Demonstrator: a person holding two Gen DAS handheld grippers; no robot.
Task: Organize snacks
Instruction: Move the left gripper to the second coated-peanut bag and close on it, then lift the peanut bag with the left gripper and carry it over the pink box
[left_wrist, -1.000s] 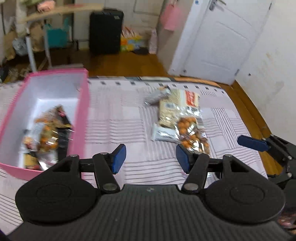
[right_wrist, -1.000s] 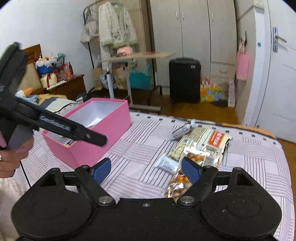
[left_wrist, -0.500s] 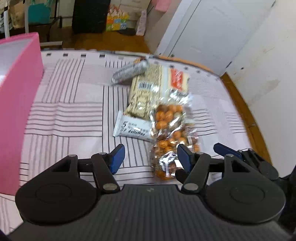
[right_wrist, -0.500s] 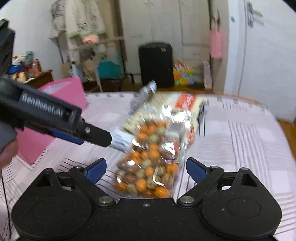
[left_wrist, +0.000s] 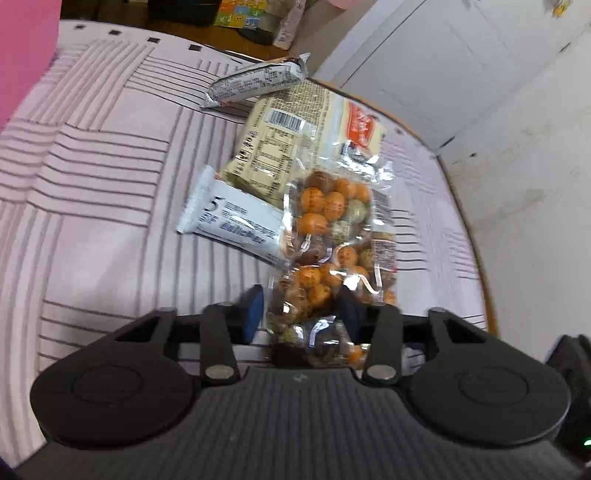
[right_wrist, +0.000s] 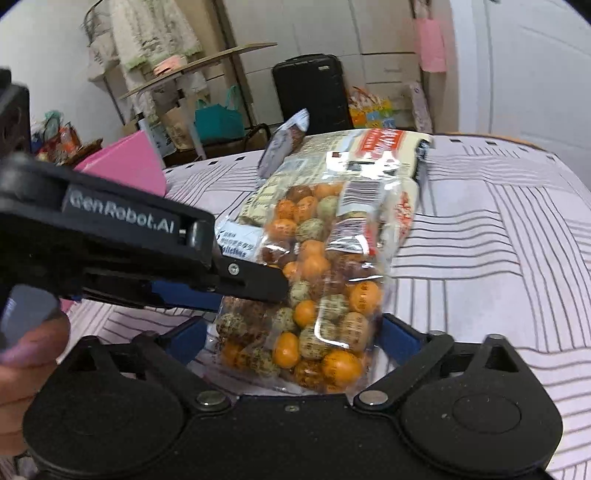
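A clear bag of orange and brown coated nuts (left_wrist: 332, 236) lies on the striped bedsheet, partly on a white bar (left_wrist: 229, 221) and a beige noodle pack (left_wrist: 288, 144). A silver bar (left_wrist: 258, 79) lies behind them. My left gripper (left_wrist: 299, 314) is closing on the bag's near end, and both blue pads touch its sides. In the right wrist view the same bag (right_wrist: 325, 288) rises between the pads of my right gripper (right_wrist: 291, 339). Its jaws are opening wide and do not press on the bag. The left gripper (right_wrist: 266, 286) reaches in from the left.
The pink box (right_wrist: 129, 166) stands at the back left on the striped sheet (left_wrist: 92, 184). A hand (right_wrist: 22, 350) holds the left gripper. The bed's edge and a white wall (left_wrist: 535, 184) lie to the right. A black suitcase (right_wrist: 310, 92) stands beyond the bed.
Both grippers have sunk toward the snack pile. The left jaws have narrowed around the nut bag, the right jaws have spread wider, and the pink box has slid almost out of the left view.
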